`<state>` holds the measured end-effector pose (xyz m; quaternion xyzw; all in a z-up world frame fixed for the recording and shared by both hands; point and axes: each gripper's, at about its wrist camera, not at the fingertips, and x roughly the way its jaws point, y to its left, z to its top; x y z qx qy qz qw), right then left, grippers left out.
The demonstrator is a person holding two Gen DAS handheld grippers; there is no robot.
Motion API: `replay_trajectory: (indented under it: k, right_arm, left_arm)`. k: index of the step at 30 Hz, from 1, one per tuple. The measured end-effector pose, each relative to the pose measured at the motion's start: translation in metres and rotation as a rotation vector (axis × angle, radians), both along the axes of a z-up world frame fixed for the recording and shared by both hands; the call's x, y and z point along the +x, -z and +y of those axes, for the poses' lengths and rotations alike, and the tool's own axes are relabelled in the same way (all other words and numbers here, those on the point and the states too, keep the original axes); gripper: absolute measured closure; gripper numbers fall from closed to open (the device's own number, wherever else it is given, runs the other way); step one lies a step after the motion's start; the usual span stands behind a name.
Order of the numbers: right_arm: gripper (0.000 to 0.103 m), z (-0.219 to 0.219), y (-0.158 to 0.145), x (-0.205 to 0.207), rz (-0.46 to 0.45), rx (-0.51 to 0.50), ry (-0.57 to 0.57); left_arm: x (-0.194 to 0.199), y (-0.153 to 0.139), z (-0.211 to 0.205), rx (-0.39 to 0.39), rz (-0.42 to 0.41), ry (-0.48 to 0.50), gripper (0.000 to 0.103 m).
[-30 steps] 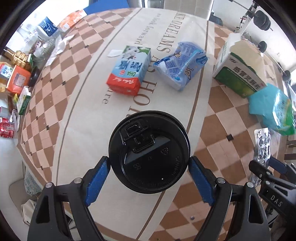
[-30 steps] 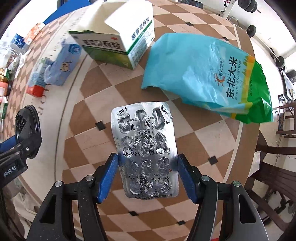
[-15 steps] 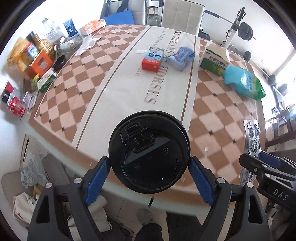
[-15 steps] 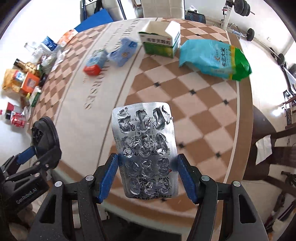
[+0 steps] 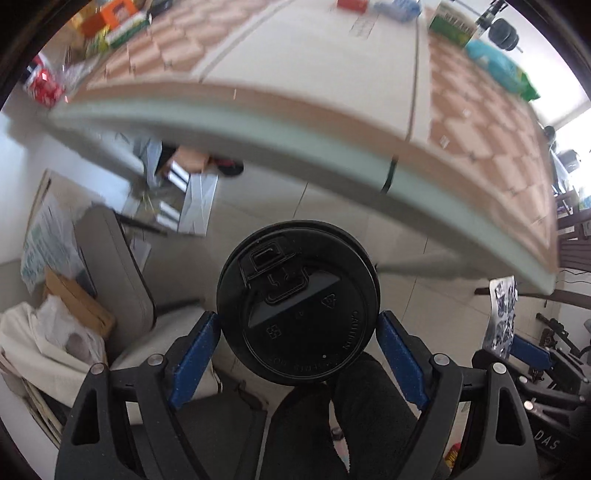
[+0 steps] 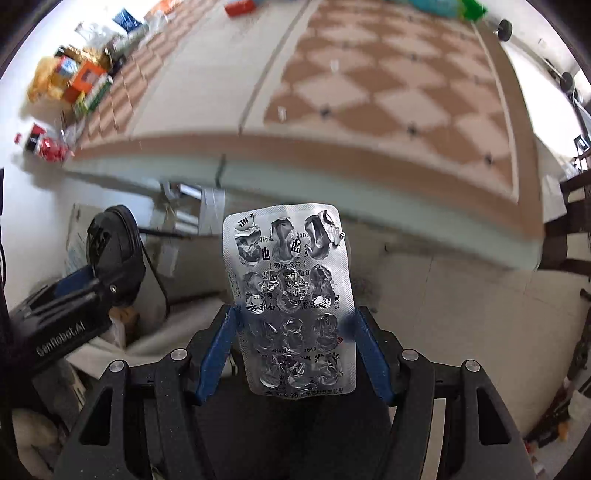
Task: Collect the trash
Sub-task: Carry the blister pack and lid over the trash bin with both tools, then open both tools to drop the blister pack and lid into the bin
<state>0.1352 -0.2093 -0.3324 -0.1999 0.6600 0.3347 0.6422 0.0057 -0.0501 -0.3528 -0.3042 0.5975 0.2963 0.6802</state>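
Note:
My left gripper (image 5: 297, 347) is shut on a black plastic cup lid (image 5: 297, 302), held off the table, below its front edge and above the floor. My right gripper (image 6: 293, 347) is shut on an empty silver blister pack (image 6: 291, 299), also below the table edge. The lid and left gripper also show in the right wrist view (image 6: 114, 254); the blister pack shows at the right of the left wrist view (image 5: 500, 314). More trash stays on the table: a green-and-white box (image 5: 448, 24), a teal bag (image 5: 498, 68) and a red carton (image 5: 351, 4).
The table (image 5: 332, 122) with its checkered cloth spans the top of both views. A grey chair (image 5: 122, 280) and bags with paper and cardboard (image 5: 55, 332) stand on the floor at left. Snack packs (image 6: 81, 77) crowd the table's left end. Dark-clothed legs (image 5: 332, 424) are below.
Both grippers have pulled back and dropped from above the table to below its front edge, carrying the lid and the blister pack. The floor and chair have come into view.

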Motion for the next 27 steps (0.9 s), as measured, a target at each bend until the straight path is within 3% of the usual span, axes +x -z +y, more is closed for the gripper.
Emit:
replay_trajectory:
  k: [7,17,21,27]
  right_arm:
    - [0.036,-0.021,0.119,-0.021,0.031,-0.124,0.008]
    - [0.036,0.001,0.304,0.017,0.037,-0.178,0.048]
    - [0.036,0.012,0.362,0.035,0.066,-0.197,0.033]
    - [0.036,0.035,0.41,0.04,0.085,-0.201,-0.015]
  left_arm:
    - [0.003,0.119,0.0,-0.114,0.086,-0.019,0.018]
    - [0.043,0.288,0.024,-0.218,0.126,0.016,0.017]
    - [0.053,0.331,0.032,-0.257,0.142,0.02,0.017]
    - [0.057,0.361,0.037,-0.286,0.161,0.016,0.014]
